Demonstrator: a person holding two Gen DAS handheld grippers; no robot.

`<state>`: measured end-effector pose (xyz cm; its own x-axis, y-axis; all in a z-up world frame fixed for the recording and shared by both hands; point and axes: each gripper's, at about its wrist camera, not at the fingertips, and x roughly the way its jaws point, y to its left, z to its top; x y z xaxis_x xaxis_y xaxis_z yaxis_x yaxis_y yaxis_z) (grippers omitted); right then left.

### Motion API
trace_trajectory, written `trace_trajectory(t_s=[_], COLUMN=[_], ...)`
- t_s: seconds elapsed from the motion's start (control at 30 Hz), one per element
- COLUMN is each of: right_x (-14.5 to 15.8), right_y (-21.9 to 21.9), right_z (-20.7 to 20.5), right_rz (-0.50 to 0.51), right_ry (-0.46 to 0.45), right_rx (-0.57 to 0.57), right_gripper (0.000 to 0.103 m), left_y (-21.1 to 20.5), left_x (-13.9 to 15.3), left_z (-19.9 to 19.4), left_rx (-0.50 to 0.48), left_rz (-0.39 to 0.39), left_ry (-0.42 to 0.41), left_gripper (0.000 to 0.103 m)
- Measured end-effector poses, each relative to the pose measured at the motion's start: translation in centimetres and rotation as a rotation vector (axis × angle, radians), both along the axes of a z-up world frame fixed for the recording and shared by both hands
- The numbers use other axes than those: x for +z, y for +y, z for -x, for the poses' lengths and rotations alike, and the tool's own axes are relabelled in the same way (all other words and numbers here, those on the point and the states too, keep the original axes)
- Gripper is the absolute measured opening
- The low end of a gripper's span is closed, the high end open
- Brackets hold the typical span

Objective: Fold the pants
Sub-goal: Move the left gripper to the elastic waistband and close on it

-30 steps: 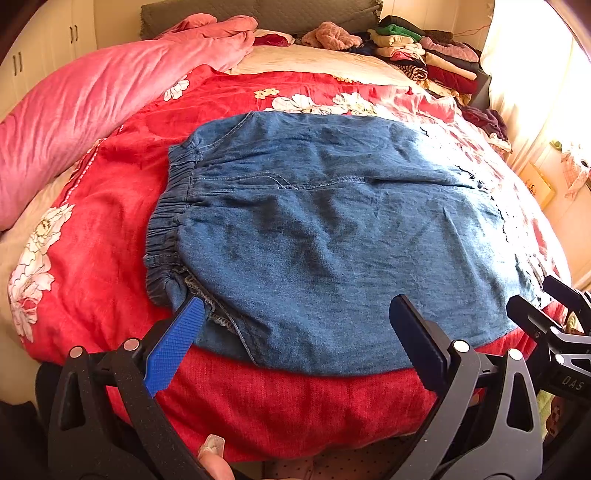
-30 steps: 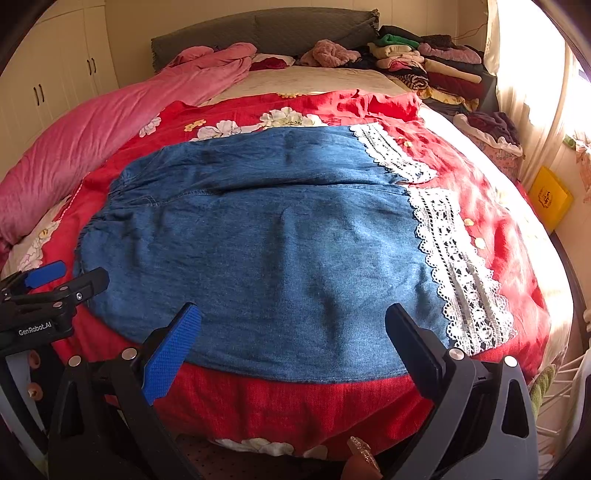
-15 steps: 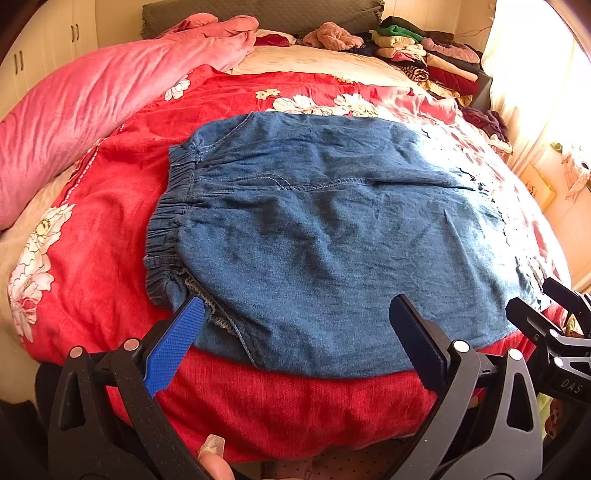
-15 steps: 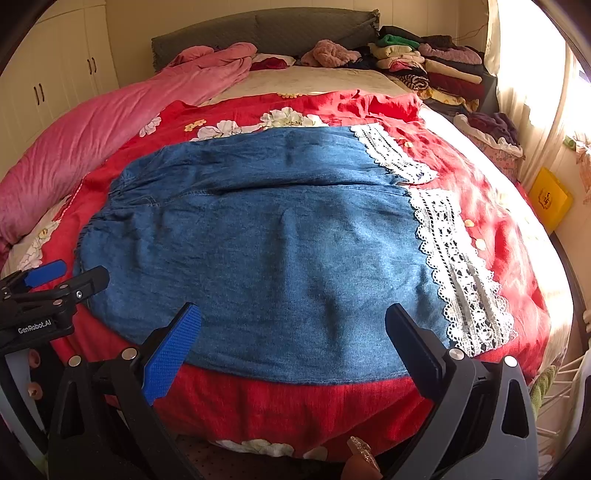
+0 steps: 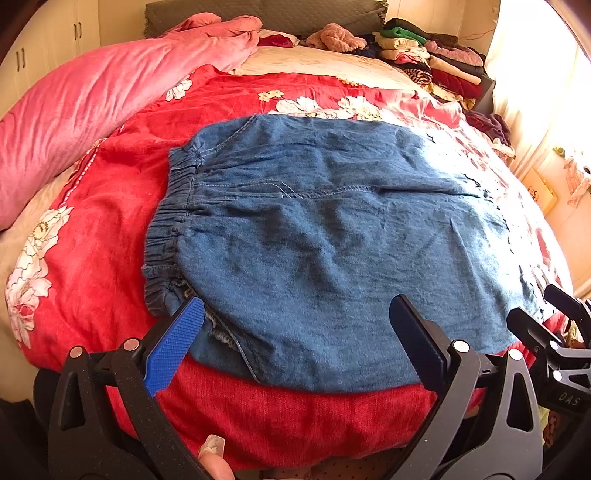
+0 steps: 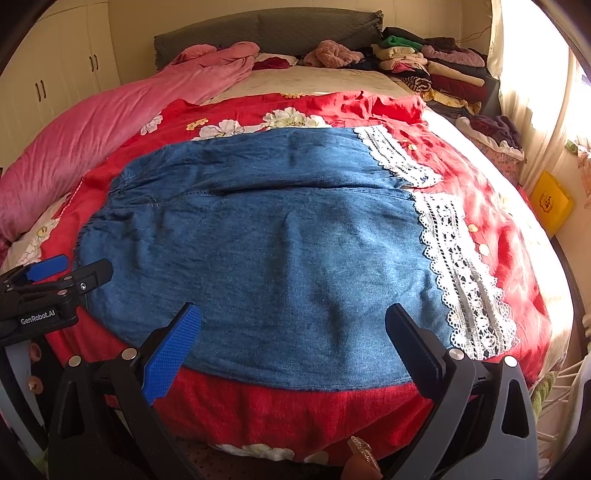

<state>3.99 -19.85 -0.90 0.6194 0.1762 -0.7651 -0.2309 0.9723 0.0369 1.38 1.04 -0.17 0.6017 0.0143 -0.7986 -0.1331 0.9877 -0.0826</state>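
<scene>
Blue denim pants (image 5: pixel 332 240) lie flat on a red flowered bedspread (image 5: pixel 103 229), elastic waistband (image 5: pixel 166 236) at the left. In the right wrist view the pants (image 6: pixel 277 251) end in white lace cuffs (image 6: pixel 461 273) at the right. My left gripper (image 5: pixel 295 332) is open and empty, hovering over the near edge by the waistband. My right gripper (image 6: pixel 291 332) is open and empty over the near edge closer to the cuffs. Each gripper shows in the other's view: the right one (image 5: pixel 554 332) and the left one (image 6: pixel 66 273).
A pink quilt (image 5: pixel 92 110) lies along the bed's left side. Stacks of folded clothes (image 6: pixel 436 70) sit at the back right by the grey headboard (image 6: pixel 266 29). A yellow bag (image 6: pixel 550 203) stands on the floor at the right. White cupboards (image 6: pixel 55 81) stand at the left.
</scene>
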Motion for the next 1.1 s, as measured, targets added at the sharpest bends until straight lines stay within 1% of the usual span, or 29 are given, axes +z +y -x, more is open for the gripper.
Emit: trace_trajectory(t_s=[0.23,0.47,0.57,0.67,0.73,0.97,1.07,1.1], right_x=[0.2,0.5,0.8,1.3,1.3,2.0,1.9,1.8], right_y=[1.4,3.7,4.8,5.8,6.6,9.2,10.4,10.9], right_z=[-2.0,-5.4,-7.2,-8.9,-10.4,-14.9,-17.6,-18.6], right_rz=[0.019,0.039,0.034,0.055,0.053,0.059,0.041,0.059], right_ry=[-0.010,0.002,0.007,-0.014,0.007,0.006,0.039,0.040], right_rx=[0.027,0.084,0.106,0.133,0.160,0.211,0.243,0.248], right_gripper=[0.099,0.099,0.099,0.099,0.099,0.099,0.099,0.099], left_y=[1.5,3.9,5.8,7.5,8.6,12.5,13.7,14.2], left_x=[0.0,0.0,0.0,0.2,0.3,-0.6,-1.1,-1.4], left_z=[-2.0,-4.6,-5.4,-6.5,-7.3,-10.8,-12.4,-12.9], left_rx=[0.037,0.092,0.124,0.151,0.161,0.231,0.223,0.215], left_rz=[-0.001,0.001,0.014,0.029,0.048,0.050,0.051,0.053], left_ry=[-0.001,0.010,0.010,0.014,0.014,0.043,0.064,0.067], left_gripper=[0.094,0.094,0.094,0.094,0.094,0.094,0.094,0.094])
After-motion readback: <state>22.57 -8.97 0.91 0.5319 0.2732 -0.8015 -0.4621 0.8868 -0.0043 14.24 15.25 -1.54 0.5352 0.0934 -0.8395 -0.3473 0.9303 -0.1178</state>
